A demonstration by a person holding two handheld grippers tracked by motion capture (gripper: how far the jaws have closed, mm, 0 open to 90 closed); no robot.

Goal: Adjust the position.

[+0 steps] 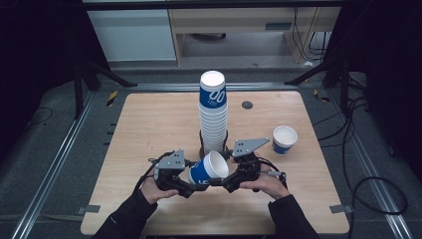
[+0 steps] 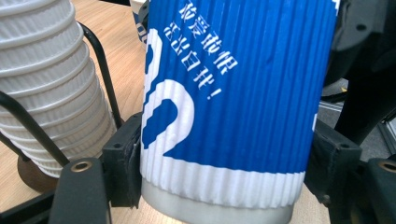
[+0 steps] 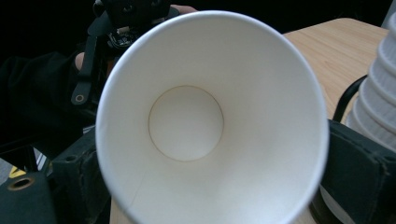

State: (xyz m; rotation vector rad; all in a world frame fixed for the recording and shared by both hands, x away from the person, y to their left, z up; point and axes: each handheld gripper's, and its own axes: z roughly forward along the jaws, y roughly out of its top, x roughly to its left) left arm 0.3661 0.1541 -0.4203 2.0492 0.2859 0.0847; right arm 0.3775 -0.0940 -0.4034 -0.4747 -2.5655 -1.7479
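High view: I am pinching the blue cup (image 1: 205, 171) with my left gripper (image 1: 185, 185) (mouth facing right). Right gripper (image 1: 230, 183) is straddling its rim; contact I cannot tell.

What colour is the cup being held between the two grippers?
Blue ribbed sleeve with white print, white inside; the cup shows best in the left gripper view.
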